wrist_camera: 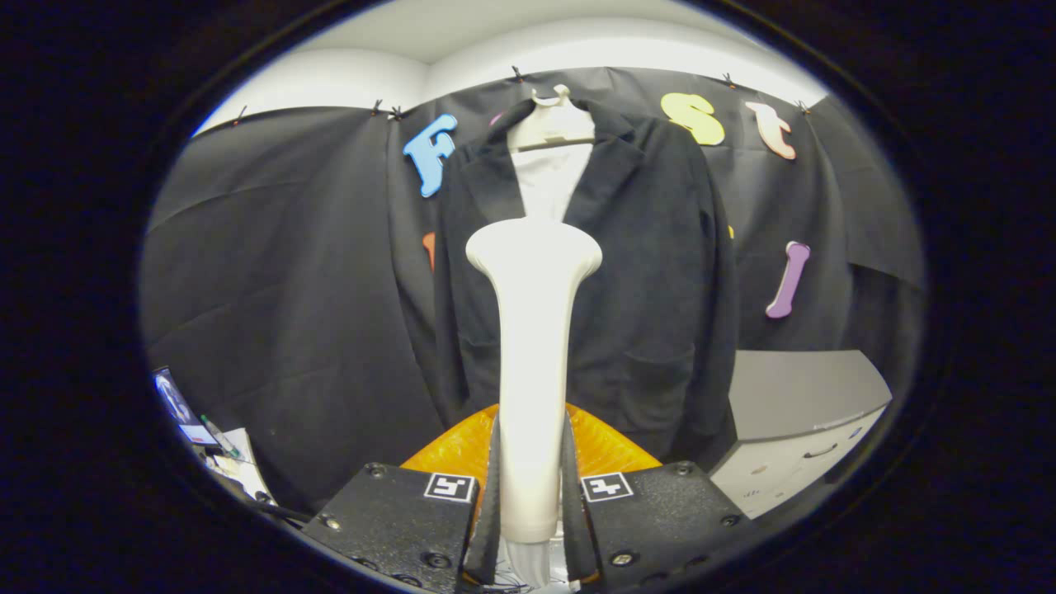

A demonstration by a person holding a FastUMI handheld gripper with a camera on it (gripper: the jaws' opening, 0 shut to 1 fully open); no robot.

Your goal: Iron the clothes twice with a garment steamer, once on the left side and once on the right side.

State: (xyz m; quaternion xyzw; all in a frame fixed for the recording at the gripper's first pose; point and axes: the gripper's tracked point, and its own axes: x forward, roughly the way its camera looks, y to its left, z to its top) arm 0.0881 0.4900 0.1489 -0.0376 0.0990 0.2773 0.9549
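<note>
Nearest the camera, the gripper (pixel 532 495) had its two fingers closed tight on the handle of the garment steamer (pixel 532 330), one finger pressing each side of the white shaft with no gap visible. Held this way, the steamer stood upright, rising from between the fingers and widening at its top into a flared head. That head sat in front of the jacket (pixel 652 272), at about chest height and over the opening between the lapels; whether it touched the cloth could not be told.

Behind the steamer, the dark jacket hung from a pale hanger (pixel 551 124) against the booth's black cloth wall (pixel 280 272), with a white shirt (pixel 549 181) showing in the open front just above the steamer head. Below the jacket's hem and just beyond the fingers, an orange surface (pixel 450 450) showed on either side of the steamer handle. To the right of the jacket stood a grey cabinet (pixel 804 412) with a drawer handle. To the left of the jacket, low down, lay a few papers (pixel 235 462) and a small screen (pixel 175 404).
</note>
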